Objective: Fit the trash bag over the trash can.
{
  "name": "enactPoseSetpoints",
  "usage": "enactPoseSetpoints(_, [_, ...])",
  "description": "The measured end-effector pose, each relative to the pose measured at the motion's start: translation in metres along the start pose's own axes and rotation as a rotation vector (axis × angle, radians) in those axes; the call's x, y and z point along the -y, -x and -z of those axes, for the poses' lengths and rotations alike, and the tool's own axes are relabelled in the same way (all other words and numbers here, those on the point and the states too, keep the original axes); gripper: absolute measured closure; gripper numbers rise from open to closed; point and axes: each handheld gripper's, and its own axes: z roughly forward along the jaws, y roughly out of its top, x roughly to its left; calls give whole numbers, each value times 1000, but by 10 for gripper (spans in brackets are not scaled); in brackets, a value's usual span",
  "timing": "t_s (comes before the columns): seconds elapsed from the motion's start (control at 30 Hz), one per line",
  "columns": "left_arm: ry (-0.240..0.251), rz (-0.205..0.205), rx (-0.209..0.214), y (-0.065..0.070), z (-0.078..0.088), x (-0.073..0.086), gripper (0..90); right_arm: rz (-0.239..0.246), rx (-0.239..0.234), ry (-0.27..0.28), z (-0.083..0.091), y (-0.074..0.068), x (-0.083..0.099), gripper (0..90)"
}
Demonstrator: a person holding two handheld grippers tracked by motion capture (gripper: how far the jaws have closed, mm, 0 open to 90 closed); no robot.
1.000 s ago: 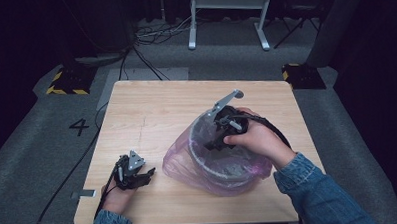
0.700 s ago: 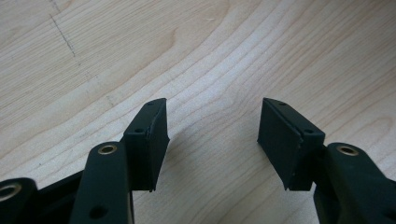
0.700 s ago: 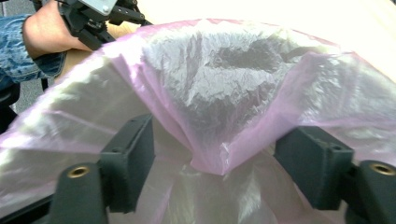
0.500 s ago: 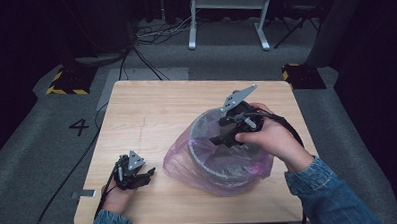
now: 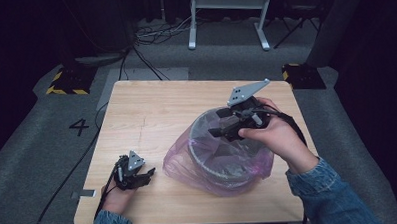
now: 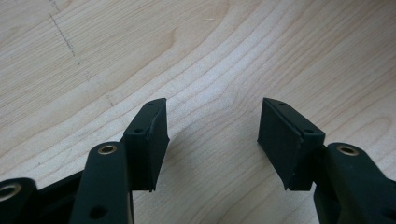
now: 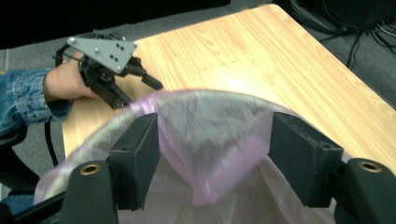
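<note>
Plastic film is what the job turns on: a thin, pale purple bag (image 5: 216, 164) drapes over a round grey bin (image 5: 223, 156) at the near right of the wooden table (image 5: 151, 113), its skirt bunched on the tabletop around the bin's base. I judge it very light, limp and a little slippery, apt to crumple, slide or tear if pulled hard against the rim, so the sensible place to take hold is a doubled fold at the bag's upper edge, pinched flat between the pads rather than snagged by one corner. The bin itself looks stiff and light enough to tip or shift if the film is tugged sideways. The right gripper (image 5: 222, 125) hangs at the bin's far rim; in the right gripper view a peak of film (image 7: 210, 140) rises between its jaws, which have just been closing, yet gaps show on both sides, so the pads do not clamp it. The left gripper (image 5: 138, 175) rests on the table well left of the bag, jaws spread over bare wood with nothing between them.
</note>
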Motion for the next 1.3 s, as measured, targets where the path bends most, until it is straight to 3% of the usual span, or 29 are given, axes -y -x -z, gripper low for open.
enactPoseSetpoints(0.1, [-1,0,3,0,0,0,425,16,-23,-8,-17,-1,0,332])
enactPoseSetpoints(0.3, [1,-2,6,-1,0,0,425,8,-64,-100,-58,5,15,318])
enactPoseSetpoints(0.7, [1,-4,3,-1,0,0,424,-6,-11,-315,-109,9,40,293])
enactPoseSetpoints(0.87, [1,-3,5,-1,0,0,424,-26,-13,-391,-120,12,47,293])
enactPoseSetpoints(0.93, [1,-4,5,-1,0,0,424,-29,-17,-378,-117,13,46,293])
enactPoseSetpoints(1.03, [1,-6,6,-1,0,0,424,-41,-34,-305,-102,11,37,293])
enactPoseSetpoints(1.3, [2,-1,5,0,0,0,424,-13,-31,-154,-57,8,14,290])
